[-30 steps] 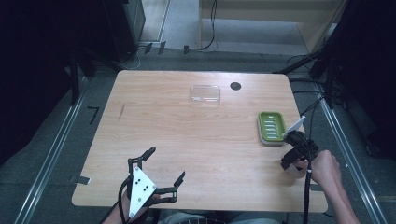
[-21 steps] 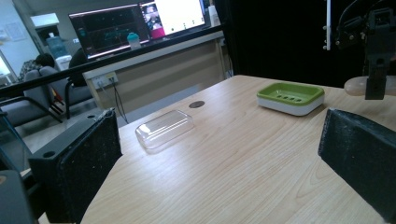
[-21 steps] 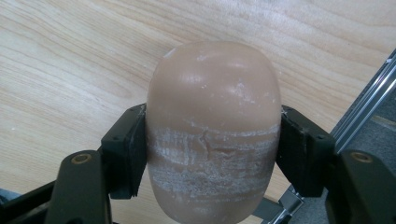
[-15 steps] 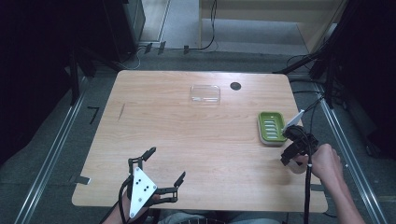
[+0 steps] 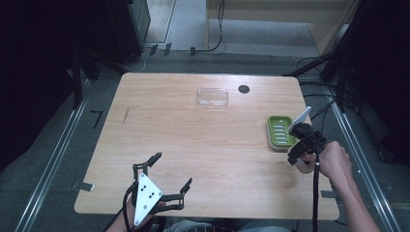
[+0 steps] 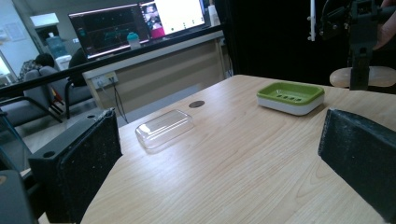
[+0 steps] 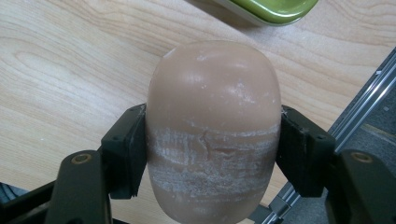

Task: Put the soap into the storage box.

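The right gripper has its 2 jaws pinched on the sides of a tan bar of soap, which stands up between the pads and sits just short of the green soap dish, on the person's side of it and above the wooden table. In the left gripper view the dish rests flat with its slotted tray facing up, apart from the bar. The soap's lower half looks scuffed and chalky where the pads meet it, so the hold seems to rest on a smooth, rounded surface; the likeliest trouble is the bar squirting out of the pinch if it is tilted or squeezed harder while being carried over the dish rim. A low approach could also knock the light dish toward the table edge beyond it. The left gripper rests far from the dish, at the near edge, its jaws spread wide and holding nothing. A clear plastic lid lies well beyond the dish, toward the far side, beside a dark round hole.
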`<state>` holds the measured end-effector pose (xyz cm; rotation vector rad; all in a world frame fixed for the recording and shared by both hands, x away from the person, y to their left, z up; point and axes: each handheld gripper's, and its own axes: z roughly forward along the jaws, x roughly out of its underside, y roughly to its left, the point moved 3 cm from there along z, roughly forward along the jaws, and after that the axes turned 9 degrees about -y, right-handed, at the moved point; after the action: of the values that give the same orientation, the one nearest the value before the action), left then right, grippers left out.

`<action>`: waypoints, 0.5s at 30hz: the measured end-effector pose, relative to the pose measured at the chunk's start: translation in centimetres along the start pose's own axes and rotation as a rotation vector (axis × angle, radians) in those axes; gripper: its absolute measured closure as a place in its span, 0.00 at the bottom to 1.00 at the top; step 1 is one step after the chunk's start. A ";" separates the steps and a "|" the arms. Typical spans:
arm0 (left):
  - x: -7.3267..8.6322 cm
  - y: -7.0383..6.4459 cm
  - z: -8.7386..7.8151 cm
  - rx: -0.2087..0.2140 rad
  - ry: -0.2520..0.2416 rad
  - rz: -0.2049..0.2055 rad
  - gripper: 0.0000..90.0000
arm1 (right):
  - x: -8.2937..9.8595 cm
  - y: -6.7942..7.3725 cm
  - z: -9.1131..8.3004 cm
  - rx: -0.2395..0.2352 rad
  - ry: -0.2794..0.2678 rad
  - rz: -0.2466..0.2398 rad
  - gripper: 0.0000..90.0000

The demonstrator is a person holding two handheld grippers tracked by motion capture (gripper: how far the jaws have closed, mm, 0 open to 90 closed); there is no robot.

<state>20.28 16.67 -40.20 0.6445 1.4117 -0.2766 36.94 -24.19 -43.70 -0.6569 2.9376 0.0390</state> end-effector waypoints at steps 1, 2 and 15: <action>0.0 0.0 0.0 0.000 0.001 0.001 0.00 | -0.1 0.0 -0.1 0.003 0.002 0.002 0.38; 0.0 0.0 0.0 0.001 0.001 0.002 0.00 | -0.2 0.0 -0.2 0.003 0.002 0.003 0.38; 0.0 0.0 0.0 0.004 0.003 0.004 0.00 | -1.8 -0.2 -0.4 0.007 -0.002 0.000 0.38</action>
<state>20.28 16.64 -40.23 0.6509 1.4132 -0.2750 38.58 -23.68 -43.02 -0.6547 2.9343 0.0294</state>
